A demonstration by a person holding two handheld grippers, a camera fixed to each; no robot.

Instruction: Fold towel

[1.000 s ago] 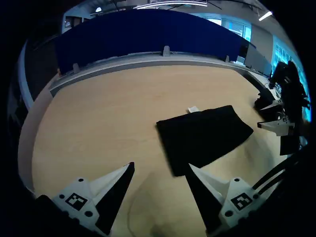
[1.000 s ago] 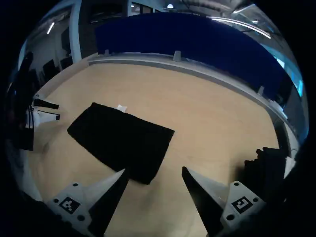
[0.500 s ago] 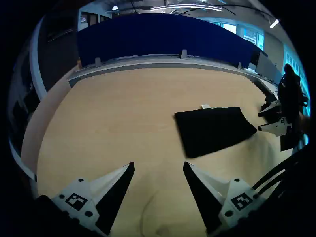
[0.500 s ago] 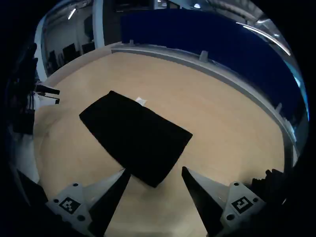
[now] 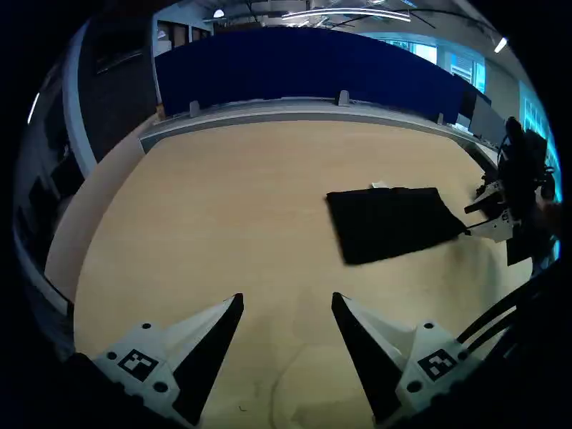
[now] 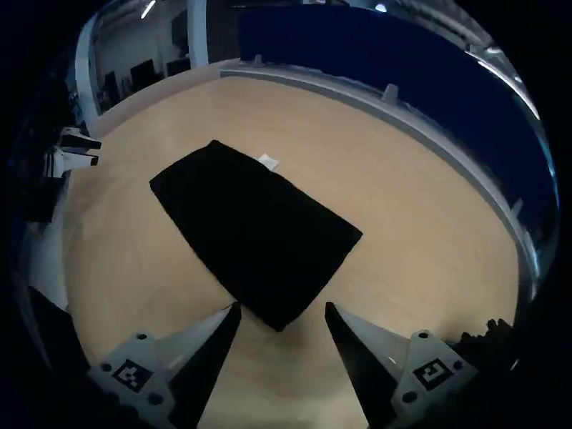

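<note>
Black towel [image 5: 393, 222] lies flat on the wooden table [image 5: 214, 214], well ahead and right of the left gripper [image 5: 286, 297], whose fingers stand apart over bare wood, holding nothing.

In the right gripper view, the right gripper [image 6: 282, 307] hovers, fingers spread, just at the towel's near corner. This looks like the reach before a grasp. Next, it should pinch that corner while the left gripper comes to another.

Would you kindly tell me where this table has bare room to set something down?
The widest bare stretch of table lies between the towel, the blue divider and the left gripper. It is crowded at the towel's near corner, by the right gripper.
</note>
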